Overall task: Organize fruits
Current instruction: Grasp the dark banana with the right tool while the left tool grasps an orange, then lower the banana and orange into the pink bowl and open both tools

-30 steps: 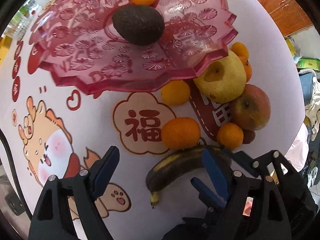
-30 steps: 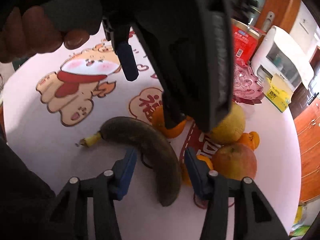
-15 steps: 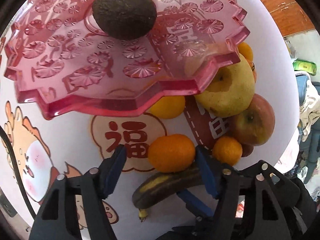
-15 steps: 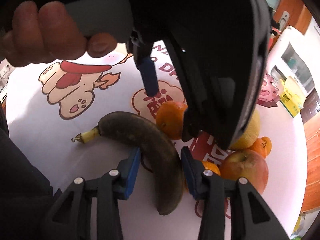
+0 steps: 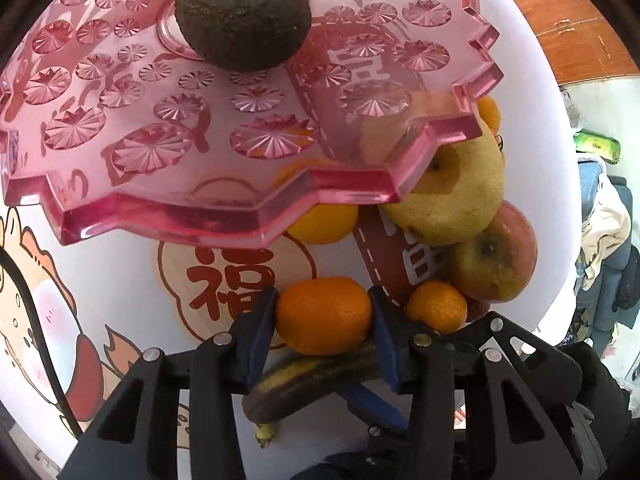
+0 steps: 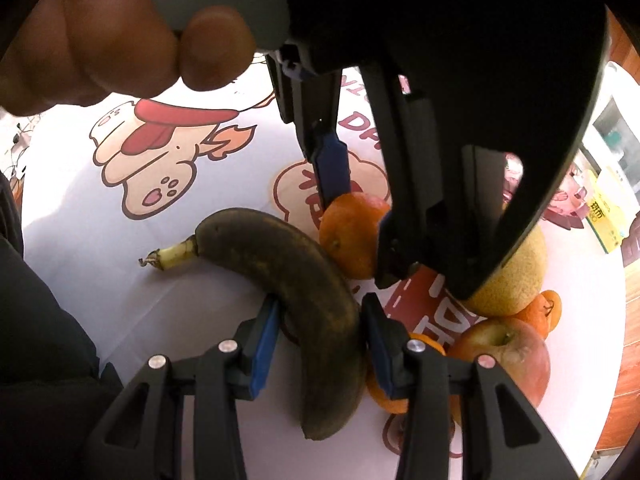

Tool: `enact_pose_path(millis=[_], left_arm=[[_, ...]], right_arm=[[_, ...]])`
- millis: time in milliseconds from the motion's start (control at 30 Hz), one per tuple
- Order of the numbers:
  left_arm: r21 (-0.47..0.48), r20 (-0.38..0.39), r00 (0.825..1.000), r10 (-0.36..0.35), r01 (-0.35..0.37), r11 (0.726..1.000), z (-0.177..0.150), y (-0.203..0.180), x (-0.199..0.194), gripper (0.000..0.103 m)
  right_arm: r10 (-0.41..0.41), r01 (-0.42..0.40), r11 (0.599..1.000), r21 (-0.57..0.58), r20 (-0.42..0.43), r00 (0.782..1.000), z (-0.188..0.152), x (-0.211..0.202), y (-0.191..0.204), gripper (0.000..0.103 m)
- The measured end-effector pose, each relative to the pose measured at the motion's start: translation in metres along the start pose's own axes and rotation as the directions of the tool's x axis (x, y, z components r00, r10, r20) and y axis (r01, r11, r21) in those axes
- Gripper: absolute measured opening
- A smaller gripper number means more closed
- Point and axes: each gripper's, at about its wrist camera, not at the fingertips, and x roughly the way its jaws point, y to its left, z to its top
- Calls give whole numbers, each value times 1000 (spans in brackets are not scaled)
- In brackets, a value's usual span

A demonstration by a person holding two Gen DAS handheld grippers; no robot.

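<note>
The pink tray (image 5: 224,208) stands raised above the surface (image 5: 120,288), an avocado (image 5: 244,14) already on it, and both grips are set for the lift into it. The left gripper (image 5: 324,316) has just been closing, and its blue fingers (image 5: 262,320) now pinch the tangerine (image 5: 324,320) at its widest part; the right gripper (image 6: 320,332) has its fingers pressed to both flanks of the dark, overripe banana (image 6: 280,264) near mid-length. To do this well, I would lift each straight up and only gently: the banana looks soft and could bruise or sag at its free ends, and the tangerine touches the banana, so raising one first may drag the other. The left wrist view alone shows the tray and the fruit tucked under its rim, a yellow pear (image 5: 452,196), an apple (image 5: 496,256) and small oranges; the right wrist view alone shows the banana's whole curve, its stem, and the person's hand (image 6: 100,40) on the left tool.
</note>
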Motion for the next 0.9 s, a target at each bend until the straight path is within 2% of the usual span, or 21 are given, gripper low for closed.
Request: enact_pose_path(millis=[133, 200, 333, 567, 733, 900], left_arm=[[-10, 12, 1000, 8, -8, 1000, -4, 0, 3, 43], [-17, 30, 999, 27, -26, 1000, -14, 5, -7, 43], [-46, 64, 998, 22, -19, 999, -24, 13, -24, 43], [-100, 129, 991, 20, -7, 995, -44, 31, -59, 43], [-147, 198, 980, 30, -1, 989, -66, 43, -88, 43], [-210, 276, 960, 52, 7, 978, -98, 56, -123, 43]], right_arm=[[1, -1, 1000, 6, -8, 1000, 4, 3, -1, 40], [-4, 4, 1000, 13, -14, 1000, 4, 1, -1, 38], [-9, 10, 999, 43, -27, 1000, 1, -3, -1, 34], [17, -4, 978, 210, -59, 998, -2, -13, -1, 31], [82, -75, 937, 342, -8, 997, -8, -28, -1, 31], [73, -77, 933, 352, 24, 997, -16, -43, 8, 31]])
